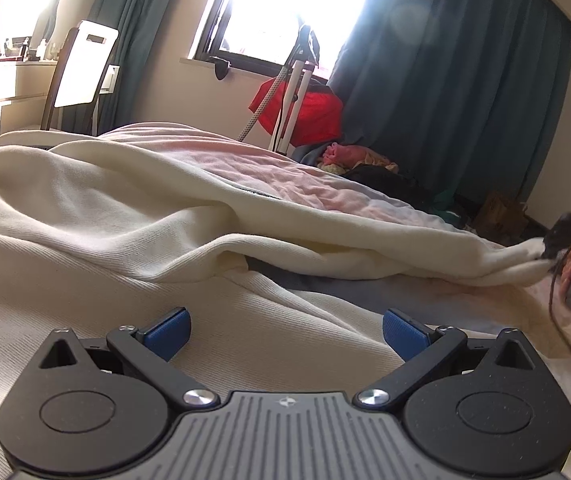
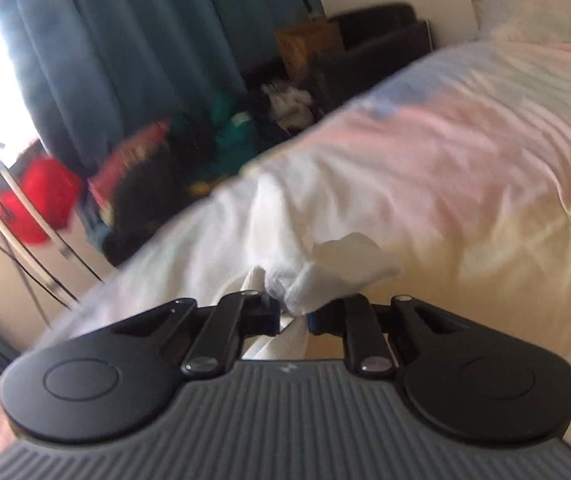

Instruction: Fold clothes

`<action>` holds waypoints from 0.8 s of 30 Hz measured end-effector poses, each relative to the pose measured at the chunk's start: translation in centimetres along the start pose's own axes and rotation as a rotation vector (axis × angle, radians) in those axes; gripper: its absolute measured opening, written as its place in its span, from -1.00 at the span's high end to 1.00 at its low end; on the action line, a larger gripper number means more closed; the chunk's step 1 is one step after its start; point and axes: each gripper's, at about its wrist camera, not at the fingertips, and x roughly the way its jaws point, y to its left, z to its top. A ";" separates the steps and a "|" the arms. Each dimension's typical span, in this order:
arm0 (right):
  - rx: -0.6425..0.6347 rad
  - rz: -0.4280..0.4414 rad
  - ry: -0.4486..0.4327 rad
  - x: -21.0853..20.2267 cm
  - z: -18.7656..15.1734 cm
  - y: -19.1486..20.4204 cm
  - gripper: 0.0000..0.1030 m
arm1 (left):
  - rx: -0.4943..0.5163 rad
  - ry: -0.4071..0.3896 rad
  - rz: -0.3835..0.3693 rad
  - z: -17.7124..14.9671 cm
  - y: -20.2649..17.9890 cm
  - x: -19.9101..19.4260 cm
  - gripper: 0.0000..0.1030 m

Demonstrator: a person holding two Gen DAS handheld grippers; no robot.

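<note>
A cream ribbed garment [image 1: 85, 216] lies spread and rumpled on the bed, a long sleeve or edge stretching to the right. My left gripper [image 1: 285, 330] is open, its blue pads [image 1: 167, 330] low over the cream fabric, holding nothing. My right gripper [image 2: 293, 316] is shut on a bunched end of the cream garment [image 2: 325, 268], lifted a little above the bed. In the left wrist view the right gripper [image 1: 565, 240] shows at the far right edge, pinching the end of the stretched fabric, with the hand behind it.
The bed has a pastel pink and blue cover [image 2: 465, 128]. A pile of clothes [image 2: 189, 148] lies on the floor by teal curtains [image 1: 445, 80]. A red bag [image 1: 305, 112] and a white stand [image 1: 297, 92] are under the window. A chair [image 1: 81, 76] stands at left.
</note>
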 end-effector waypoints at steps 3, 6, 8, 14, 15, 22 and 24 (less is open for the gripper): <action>-0.019 0.092 -0.191 -4.7 2.8 0.2 0.72 | -0.012 -0.002 -0.011 0.2 0.3 -0.2 -1.00; 0.028 0.041 -0.112 -4.3 0.5 -5.1 0.71 | -0.020 -0.001 -0.011 0.5 0.4 -0.5 -1.00; 0.082 -0.026 0.016 -2.8 -2.4 -9.5 0.71 | -0.026 -0.001 -0.013 0.5 0.4 -0.8 -1.00; 0.186 -0.018 0.106 -2.5 -8.2 -16.2 0.71 | 0.020 -0.012 -0.005 0.4 -0.3 -1.5 -1.00; 0.165 -0.014 0.096 -2.8 -7.6 -15.7 0.71 | 0.028 -0.011 -0.005 0.3 -0.5 -1.5 -1.00; 0.092 0.042 -0.009 -5.1 -4.4 -14.4 0.71 | 0.106 -0.038 0.009 0.0 -1.9 -1.8 -1.00; 0.142 0.012 0.026 -4.7 -5.8 -16.4 0.71 | 0.132 -0.065 0.020 0.0 -2.4 -2.2 -1.00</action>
